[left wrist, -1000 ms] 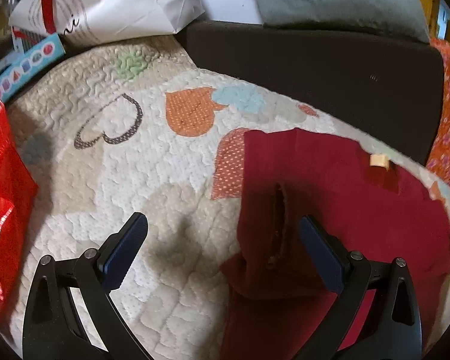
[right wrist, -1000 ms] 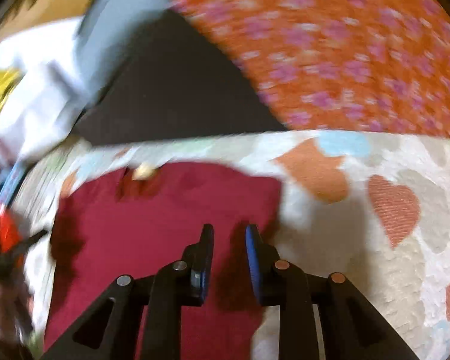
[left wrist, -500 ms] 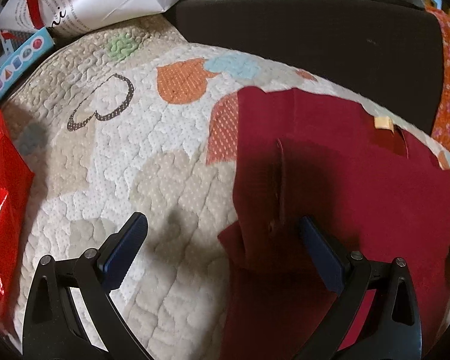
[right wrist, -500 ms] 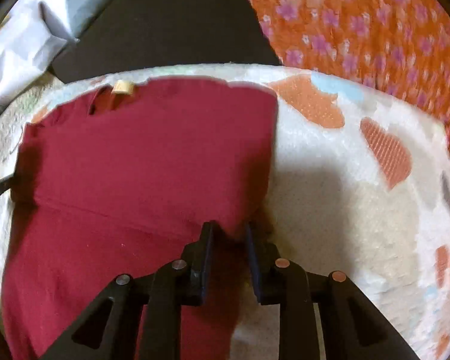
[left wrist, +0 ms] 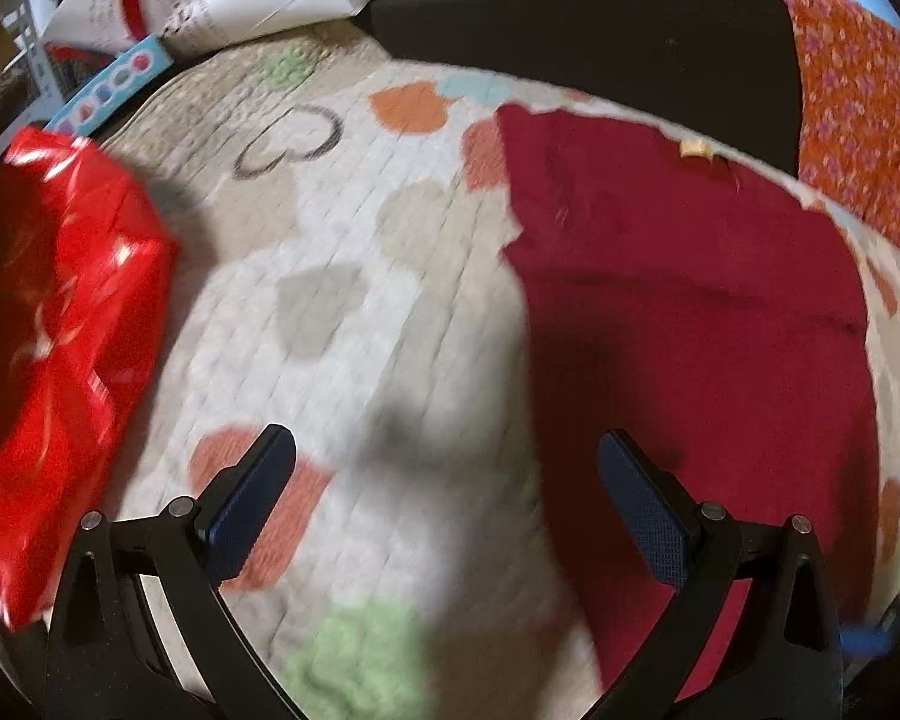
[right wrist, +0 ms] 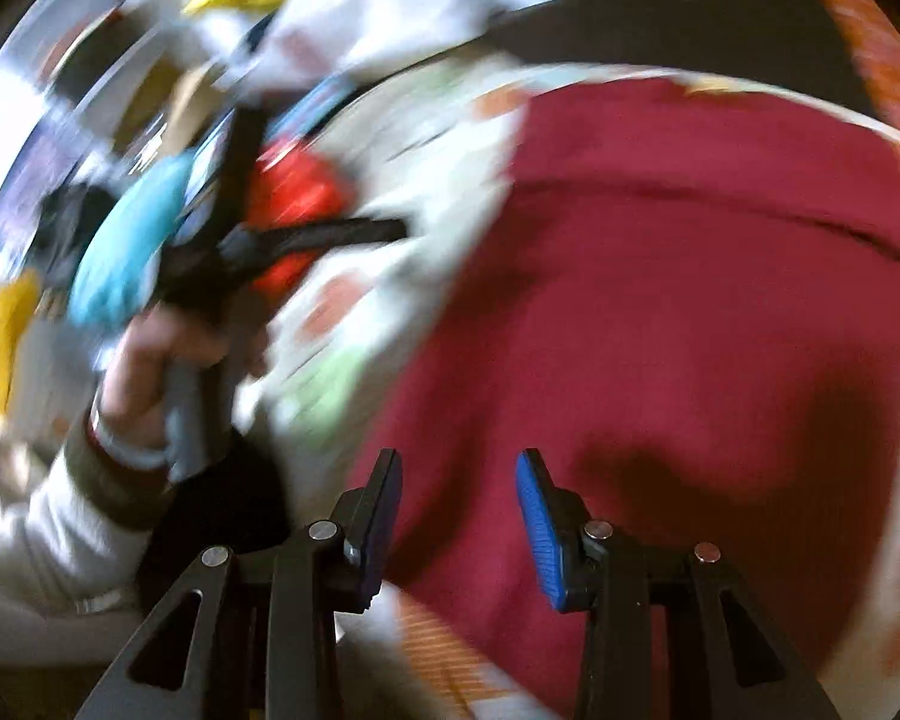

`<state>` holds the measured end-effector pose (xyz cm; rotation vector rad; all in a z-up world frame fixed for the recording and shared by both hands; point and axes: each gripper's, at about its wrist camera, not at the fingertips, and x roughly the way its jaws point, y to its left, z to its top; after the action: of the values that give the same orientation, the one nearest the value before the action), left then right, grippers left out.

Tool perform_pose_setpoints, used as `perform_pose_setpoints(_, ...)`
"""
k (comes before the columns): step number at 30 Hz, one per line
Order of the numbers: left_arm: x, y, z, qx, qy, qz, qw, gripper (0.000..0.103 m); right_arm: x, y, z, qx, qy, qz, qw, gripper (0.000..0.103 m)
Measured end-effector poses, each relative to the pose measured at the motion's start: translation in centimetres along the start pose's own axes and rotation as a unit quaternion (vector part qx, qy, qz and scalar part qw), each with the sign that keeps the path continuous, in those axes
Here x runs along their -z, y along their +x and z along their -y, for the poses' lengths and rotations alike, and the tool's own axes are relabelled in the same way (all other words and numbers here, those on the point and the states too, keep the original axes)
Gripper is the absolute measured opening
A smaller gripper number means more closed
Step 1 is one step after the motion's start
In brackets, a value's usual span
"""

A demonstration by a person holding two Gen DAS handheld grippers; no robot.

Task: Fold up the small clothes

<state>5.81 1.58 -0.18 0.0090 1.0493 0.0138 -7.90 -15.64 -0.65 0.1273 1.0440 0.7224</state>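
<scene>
garment: dark red garment [left wrist: 690, 312] lies folded flat on the heart-patterned quilt [left wrist: 342, 312], fold crease across it | left hand-held gripper [left wrist: 444, 480]: spread wide, empty, above quilt beside the garment's edge | right hand-held gripper [right wrist: 459, 516]: jaws opening over the garment, apparently nothing between them, view blurred | red bag [left wrist: 60, 324] at left

Quilted cream cover [left wrist: 354, 324], printed with hearts in orange, grey, green and pale blue, plus one heart in dark outline. Lying directly on it: a dark red garment [left wrist: 690, 312], spread flat, one fold line running across it, small tan label at its far edge. Left of the garment, well apart: a glossy red bag [left wrist: 72, 324] on the cover's edge. Beyond the garment: a dark cushion [left wrist: 600, 54] bordering the cover. Right of the garment: orange floral fabric [left wrist: 858, 120].
</scene>
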Motion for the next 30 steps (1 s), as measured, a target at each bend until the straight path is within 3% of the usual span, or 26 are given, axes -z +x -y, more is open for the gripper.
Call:
perform_pose_setpoints(6, 1.3, -0.6, -3.5, -0.014, -0.035, 0.007, 0.9993, 0.102, 3.4, 3.7, -5.8, 0.056, -0.123, -0.055, 0.989, 0.041)
perform_pose_setpoints(9, 1.5, -1.2, -4.1, -0.012, -0.041, 0.014, 0.9990, 0.102, 3.9, 5.7, -6.7, 0.091, -0.137, -0.071, 0.984, 0.041)
perform_pose_setpoints(12, 1.5, -1.5, -4.0, 0.003, -0.044, 0.015, 0.9989, 0.102, 2.6, 8.3, -6.4, 0.144, -0.120, -0.049, 0.981, 0.041)
perform_pose_setpoints(14, 1.5, -1.6, -3.9, 0.009, -0.047, 0.015, 0.9987, 0.102, 2.0, 9.9, -5.5, 0.150, -0.100, -0.044, 0.983, 0.038)
perform_pose_setpoints(16, 1.5, -1.9, -3.9, 0.012, -0.046, 0.019, 0.9987, 0.102, 1.1, 9.4, -3.7, 0.119, -0.056, -0.029, 0.991, 0.019)
perform_pose_setpoints(18, 1.6, -2.2, -3.9, 0.014, -0.041, 0.021, 0.9988, 0.102, 0.1, 6.6, -1.1, 0.009, 0.046, 0.010, 0.999, 0.013)
perform_pose_setpoints(20, 1.5, -2.3, -4.0, 0.014, -0.041, 0.022, 0.9988, 0.102, -0.1, 3.9, 1.7, -0.110, 0.130, 0.061, 0.983, 0.014)
perform_pose_setpoints(22, 1.4, -2.4, -4.2, 0.021, -0.047, 0.024, 0.9984, 0.102, 0.6, 3.3, 3.3, -0.181, 0.170, 0.071, 0.966, 0.016)
perform_pose_setpoints(23, 1.3, -2.4, -4.2, 0.026, -0.050, 0.024, 0.9981, 0.102, 1.2, 3.6, 4.1, -0.195, 0.192, 0.060, 0.960, 0.017)
perform_pose_setpoints(25, 1.2, -2.6, -4.1, 0.031, -0.051, 0.025, 0.9979, 0.102, 2.2, 4.2, 4.7, -0.128, 0.205, 0.019, 0.970, 0.026)
perform_pose_setpoints(27, 1.2, -2.7, -3.8, 0.033, -0.047, 0.027, 0.9980, 0.102, 2.9, 3.3, 4.0, -0.045, 0.167, 0.017, 0.985, 0.031)
perform_pose_setpoints(30, 1.2, -2.4, -3.5, 0.032, -0.042, 0.023, 0.9984, 0.102, 2.4, 1.4, -0.1, -0.020, 0.064, 0.030, 0.997, 0.031)
